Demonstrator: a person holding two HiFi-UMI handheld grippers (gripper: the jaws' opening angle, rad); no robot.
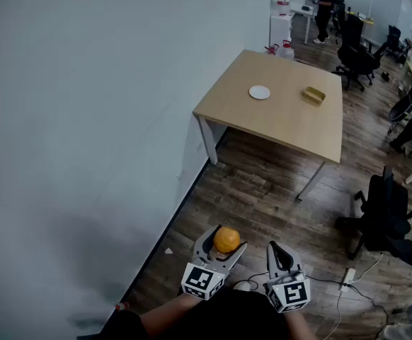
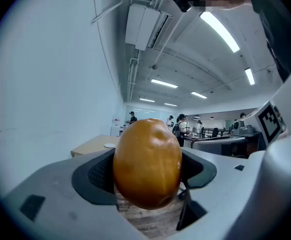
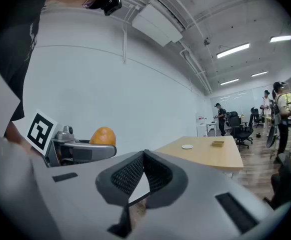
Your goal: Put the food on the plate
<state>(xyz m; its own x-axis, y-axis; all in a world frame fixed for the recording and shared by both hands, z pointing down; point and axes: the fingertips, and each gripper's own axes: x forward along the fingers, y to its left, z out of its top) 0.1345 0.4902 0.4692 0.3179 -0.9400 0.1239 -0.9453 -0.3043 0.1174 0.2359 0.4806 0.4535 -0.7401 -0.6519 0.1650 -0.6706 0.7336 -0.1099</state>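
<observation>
An orange, rounded piece of food sits between the jaws of my left gripper, which is shut on it with the pads pressing both sides. In the left gripper view the food fills the gap between the jaws. My right gripper is beside it, shut and empty, its tips touching. Both grippers are held over the wooden floor, well short of the table. A small white plate lies on the far wooden table, also small in the right gripper view.
A yellow-brown block lies on the table to the right of the plate. A white wall runs along the left. Black office chairs stand at the right, and a power strip with cables lies on the floor. A person stands far back.
</observation>
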